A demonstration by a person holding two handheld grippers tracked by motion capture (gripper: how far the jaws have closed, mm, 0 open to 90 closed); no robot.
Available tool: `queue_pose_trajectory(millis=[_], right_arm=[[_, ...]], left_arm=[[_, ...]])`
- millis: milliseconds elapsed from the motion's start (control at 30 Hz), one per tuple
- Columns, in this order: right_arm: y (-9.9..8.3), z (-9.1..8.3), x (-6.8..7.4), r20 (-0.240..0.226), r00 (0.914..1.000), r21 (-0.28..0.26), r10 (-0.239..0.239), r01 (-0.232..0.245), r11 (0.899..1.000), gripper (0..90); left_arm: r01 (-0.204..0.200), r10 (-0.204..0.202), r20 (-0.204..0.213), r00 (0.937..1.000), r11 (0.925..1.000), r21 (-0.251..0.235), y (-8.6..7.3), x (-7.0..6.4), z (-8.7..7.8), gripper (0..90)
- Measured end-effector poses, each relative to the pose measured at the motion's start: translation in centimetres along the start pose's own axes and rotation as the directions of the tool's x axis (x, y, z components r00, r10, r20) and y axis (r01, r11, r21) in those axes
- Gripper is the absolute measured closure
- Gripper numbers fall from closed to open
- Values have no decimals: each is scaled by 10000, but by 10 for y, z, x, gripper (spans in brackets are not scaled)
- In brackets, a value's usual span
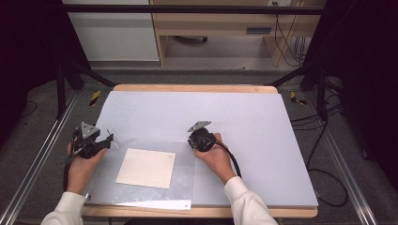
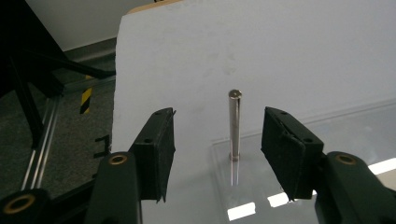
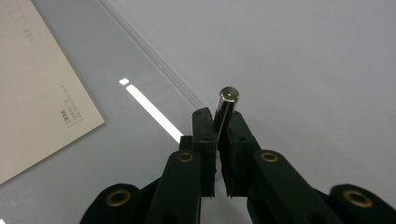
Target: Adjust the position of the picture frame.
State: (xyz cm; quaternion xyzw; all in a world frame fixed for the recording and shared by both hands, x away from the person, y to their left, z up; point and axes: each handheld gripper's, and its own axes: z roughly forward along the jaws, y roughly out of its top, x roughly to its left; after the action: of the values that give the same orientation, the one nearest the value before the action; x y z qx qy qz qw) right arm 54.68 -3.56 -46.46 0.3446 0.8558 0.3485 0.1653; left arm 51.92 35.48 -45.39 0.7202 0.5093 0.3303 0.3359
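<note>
On the left, I have my left tongs spread wide around a metal pin that stands upright at the far left corner of the clear acrylic plate; the pin is between the two pads, a little nearer the right pad, and touches neither; its long axis is vertical, so I judge that the jaws need only to come together on it where they are. In the high view the left tongs sit at this corner, on the left edge of the bench. In the middle of the plate lies a cream sheet; small grey print stands near its edge, too small for me to read. On the right, my right tongs are narrow and clamped on a second metal pin, at the far right corner of the plate; its round head points up above the pads; I cannot tell if its foot sits in the plate.
</note>
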Motion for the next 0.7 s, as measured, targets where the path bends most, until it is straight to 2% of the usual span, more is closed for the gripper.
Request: queue_pose_trajectory(millis=[67,133,233,333,400,433,500,700], right_arm=[[0,0,0,-27,10000,-1,5,-5,10000,851],[0,0,0,-65,10000,26,19,-19,10000,852],[0,0,-1,-48,10000,21,-20,20,10000,852],[0,0,0,-61,10000,28,37,-36,10000,852],[0,0,-1,-66,10000,45,38,-38,10000,852],[0,0,-1,-68,10000,44,39,-39,10000,851],[0,0,-1,-62,10000,51,40,-40,10000,851],[0,0,-1,-59,9999,20,122,-122,9999,852]], left_arm=[[203,-208,374,9991,9997,137,0,1,5,486],[-10,-23,569,9984,9983,577,2,0,12,518],[39,-99,684,9976,9962,874,2,1,18,579],[-76,-3,681,9977,9933,1157,3,0,21,646],[72,-163,702,9974,9918,1279,3,1,21,697],[53,-158,782,9968,9911,1330,3,1,22,742],[-34,-71,816,9966,9918,1275,2,0,23,775],[-113,20,774,9970,9928,1196,2,-1,26,825]])
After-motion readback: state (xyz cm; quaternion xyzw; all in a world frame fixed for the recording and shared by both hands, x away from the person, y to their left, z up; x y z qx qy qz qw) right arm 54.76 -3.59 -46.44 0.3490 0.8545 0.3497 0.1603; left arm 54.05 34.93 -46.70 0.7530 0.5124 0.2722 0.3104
